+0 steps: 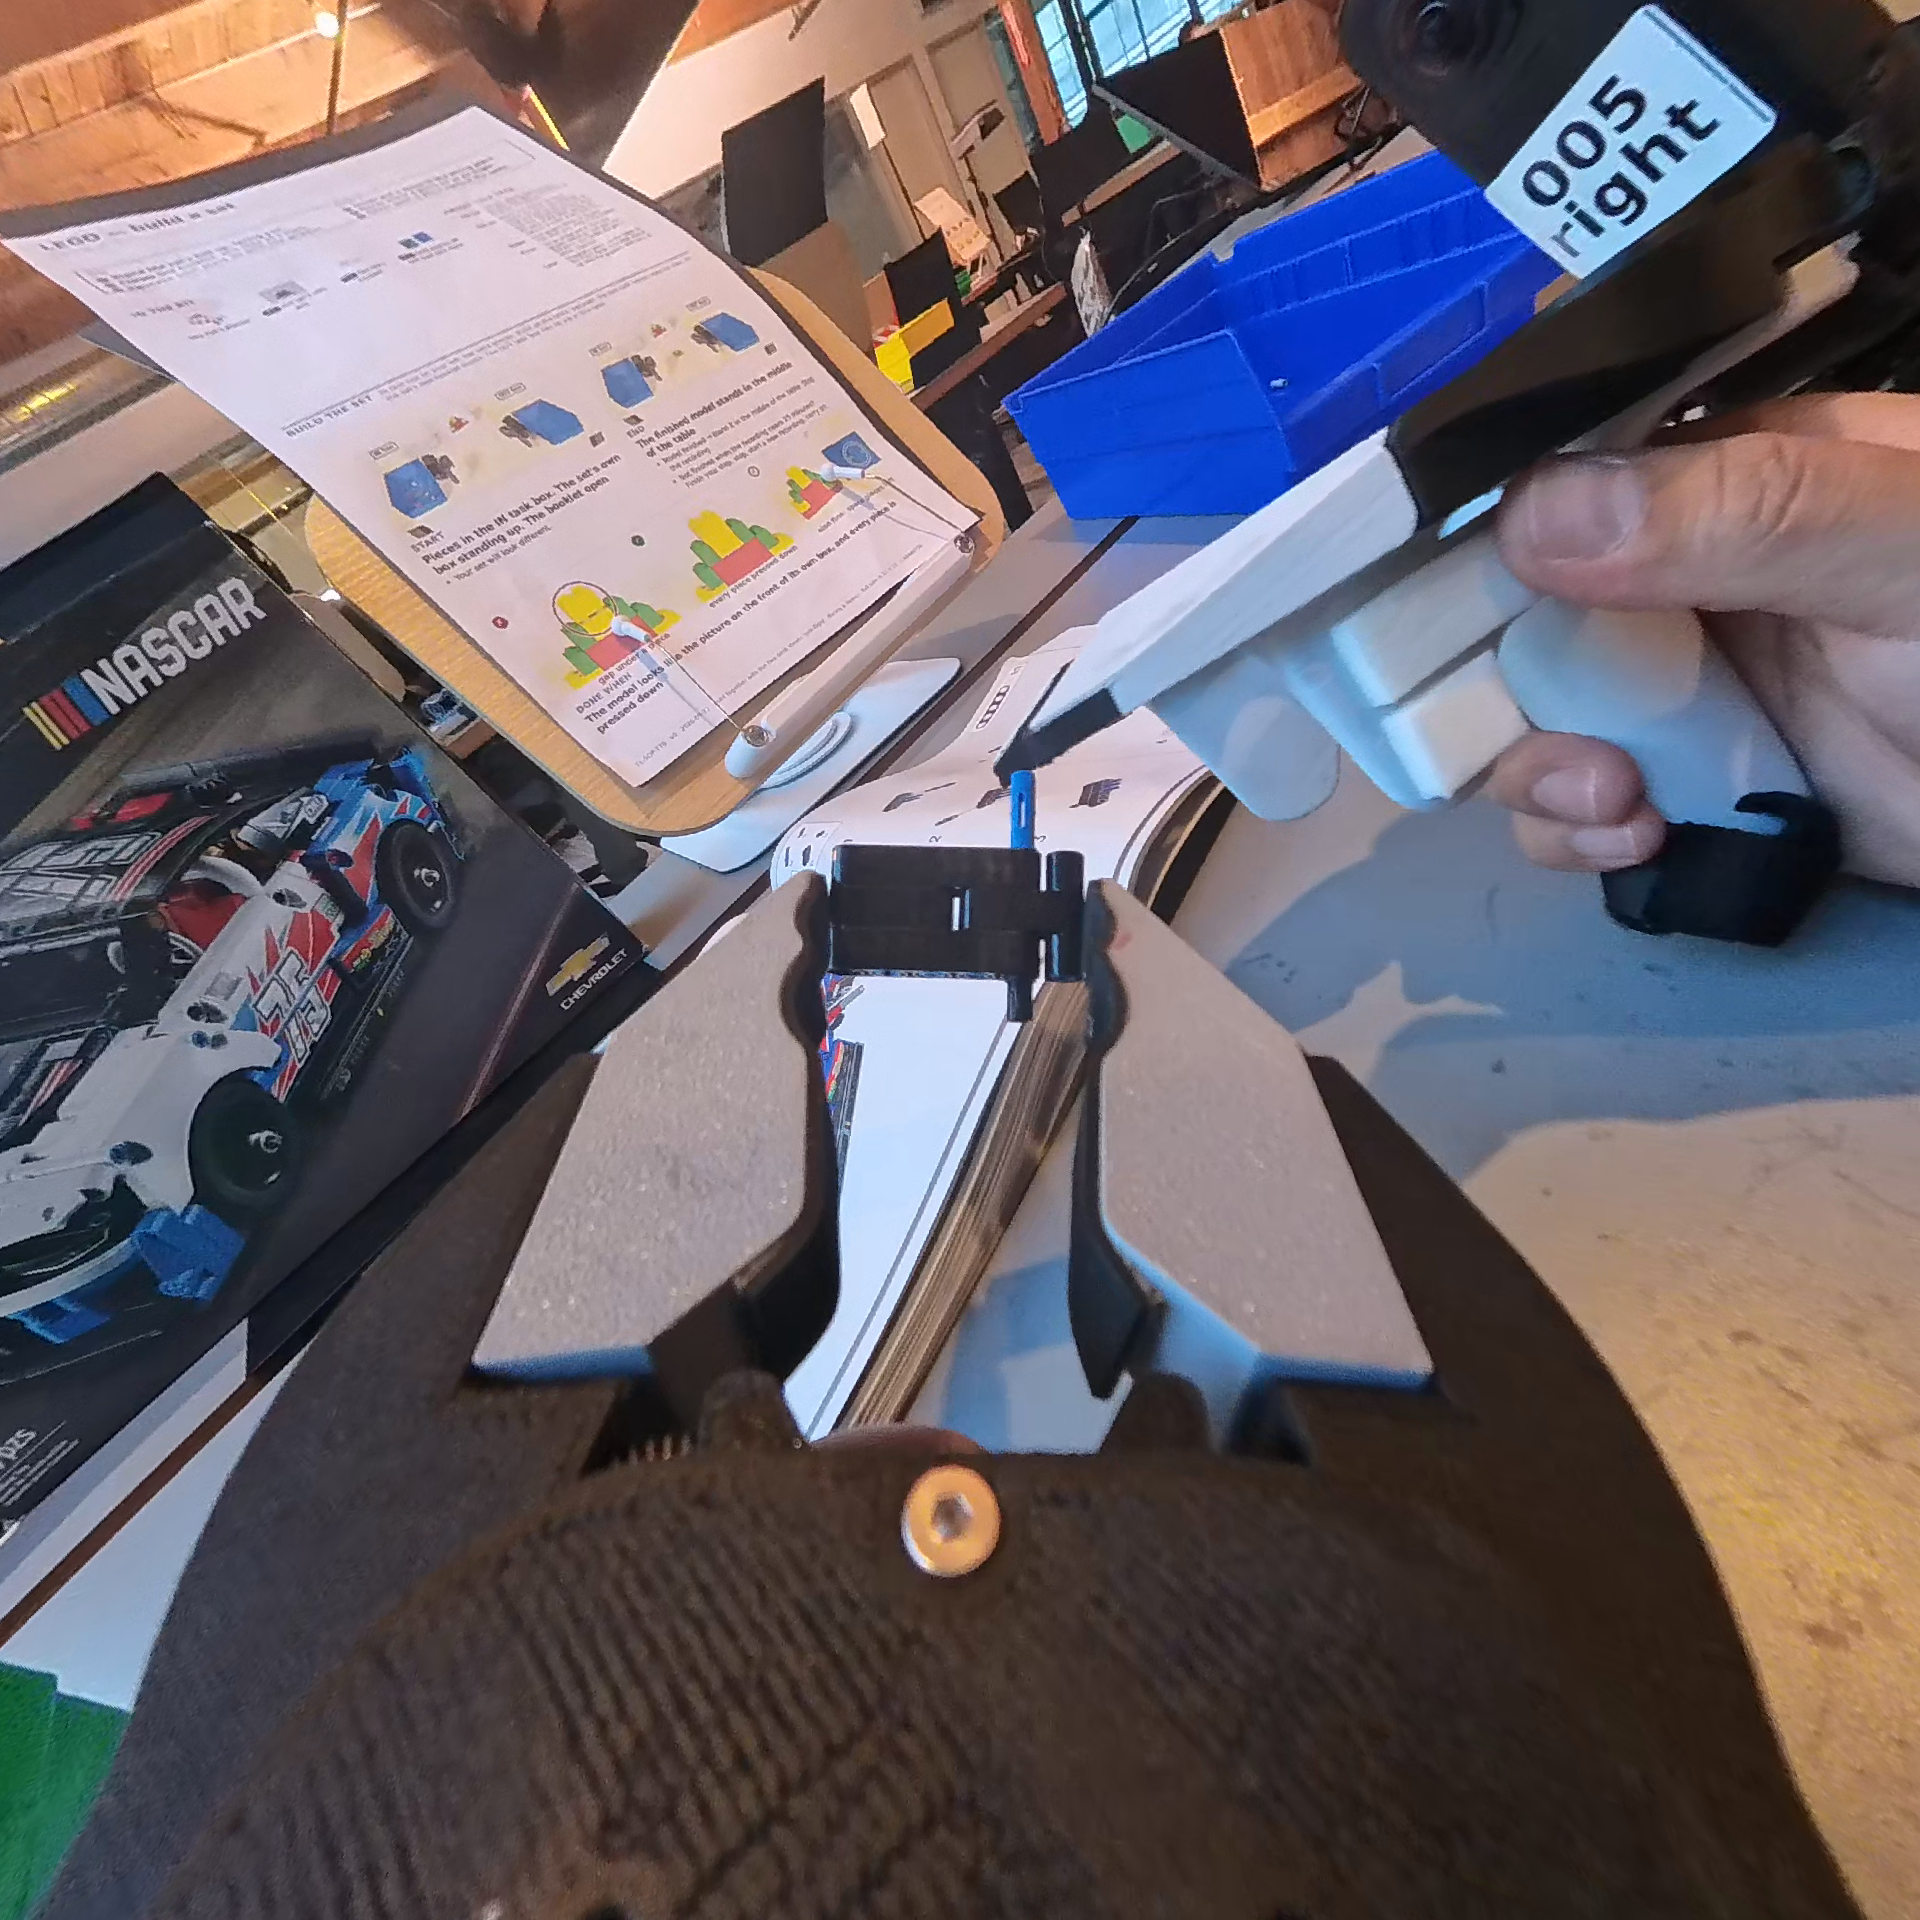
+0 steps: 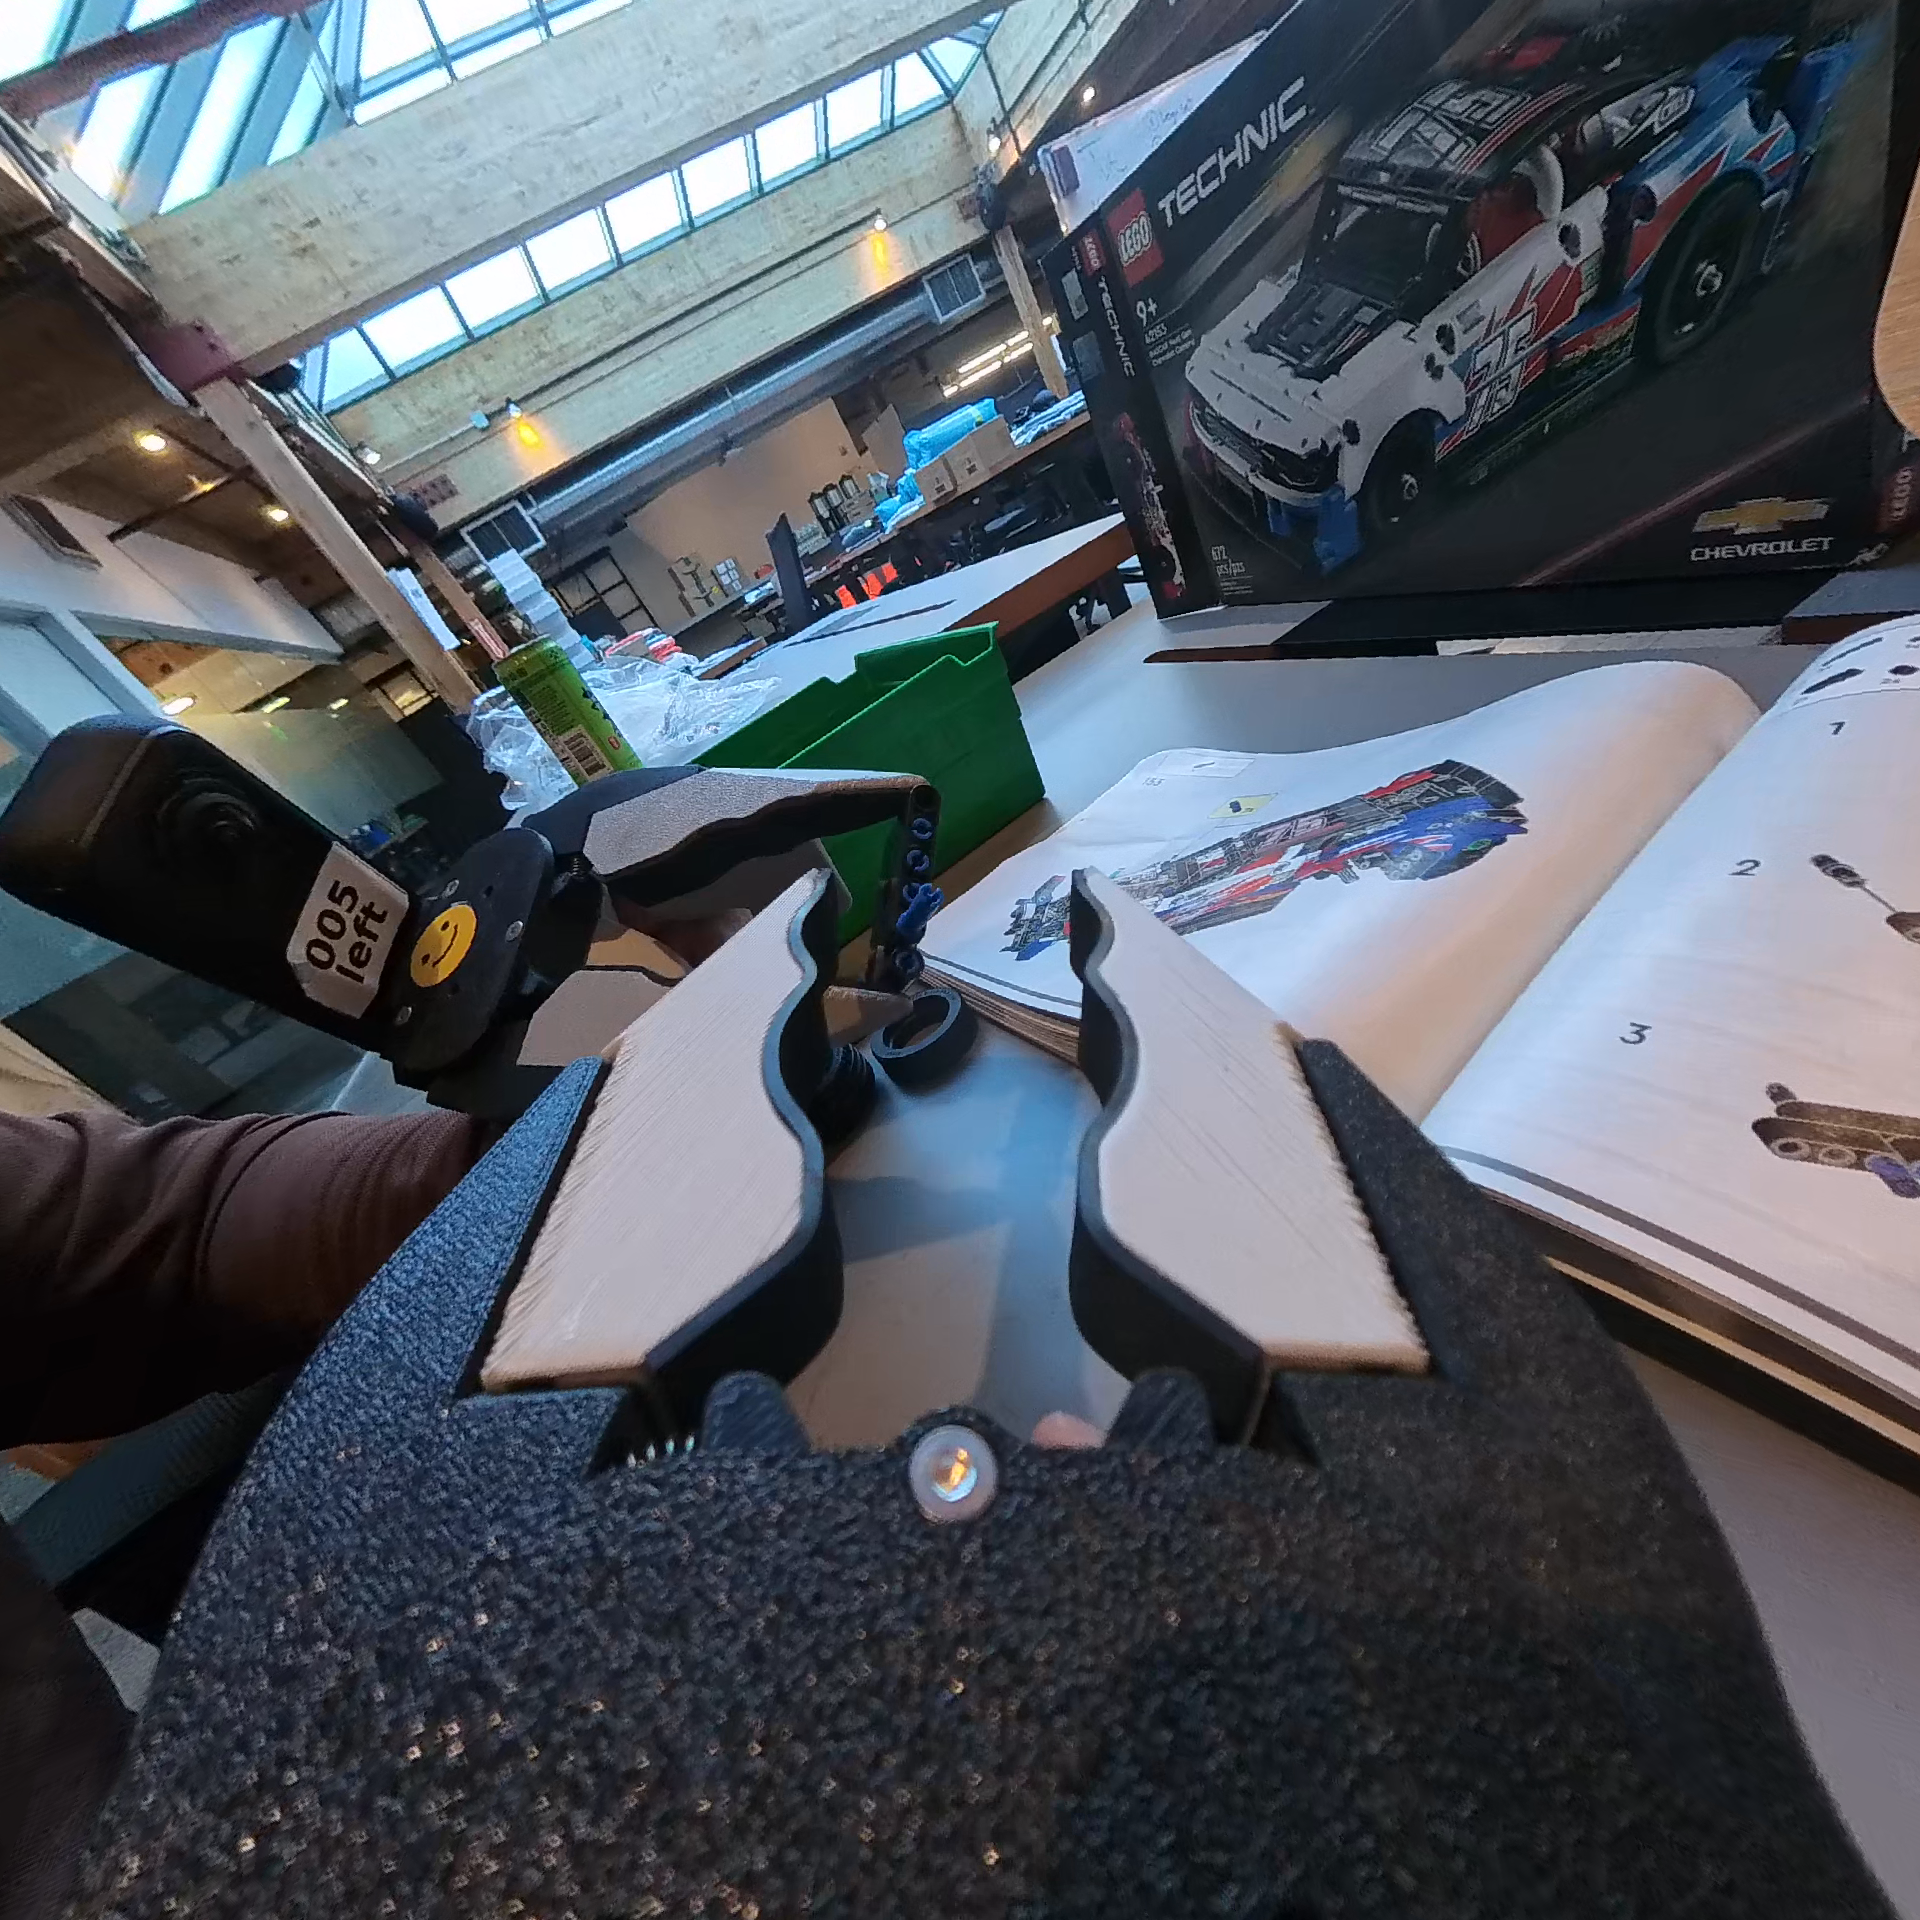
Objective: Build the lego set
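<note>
Your left claw point(image 1: 951, 925) is clenched on the black beam assembly point(image 1: 951, 914) above the booklet point(image 2: 1351, 935). Your right claw point(image 2: 951, 935), released, sits beside the upright blue pin point(image 1: 1022, 805); approach along its axis.

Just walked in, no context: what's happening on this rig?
Mid Lego build. The left gripper is shut on a black beam assembly with a blue pin sticking out of it. The right gripper is open just beside that pin, holding nothing. The instruction booklet lies open below; the set's box stands behind.
</note>
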The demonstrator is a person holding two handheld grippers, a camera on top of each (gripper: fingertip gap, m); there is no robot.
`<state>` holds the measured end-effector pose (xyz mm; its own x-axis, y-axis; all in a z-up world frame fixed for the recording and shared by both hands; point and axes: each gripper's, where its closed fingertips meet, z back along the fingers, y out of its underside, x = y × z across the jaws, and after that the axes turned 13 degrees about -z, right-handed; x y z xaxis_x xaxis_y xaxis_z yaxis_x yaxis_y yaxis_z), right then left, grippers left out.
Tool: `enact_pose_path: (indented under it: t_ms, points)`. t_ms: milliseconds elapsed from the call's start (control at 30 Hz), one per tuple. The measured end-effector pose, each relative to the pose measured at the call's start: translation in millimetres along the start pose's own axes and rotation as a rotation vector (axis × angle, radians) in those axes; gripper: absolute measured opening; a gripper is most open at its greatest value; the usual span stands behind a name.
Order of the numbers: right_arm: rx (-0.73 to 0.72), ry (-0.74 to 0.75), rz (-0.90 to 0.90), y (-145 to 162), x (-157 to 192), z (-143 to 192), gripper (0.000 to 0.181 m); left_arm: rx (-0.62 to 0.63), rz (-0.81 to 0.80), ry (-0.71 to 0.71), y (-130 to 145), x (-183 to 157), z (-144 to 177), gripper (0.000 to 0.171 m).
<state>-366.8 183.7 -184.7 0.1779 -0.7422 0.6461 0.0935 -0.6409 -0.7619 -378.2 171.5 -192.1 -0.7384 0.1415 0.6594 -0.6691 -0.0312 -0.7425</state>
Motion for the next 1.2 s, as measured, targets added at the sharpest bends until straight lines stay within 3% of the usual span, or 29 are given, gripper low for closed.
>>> enact_pose_path:
  t_ms: [1000,1200]
  points:
    - [0.008,-0.005,-0.007,1,1,-1,0.041,0.003,-0.004,0.006,0,-2,0,0.046]
    - [-0.088,0.000,0.035,-16,6,10,0.041,-0.186,0.005,-0.003,-29,-1,12,0.046]
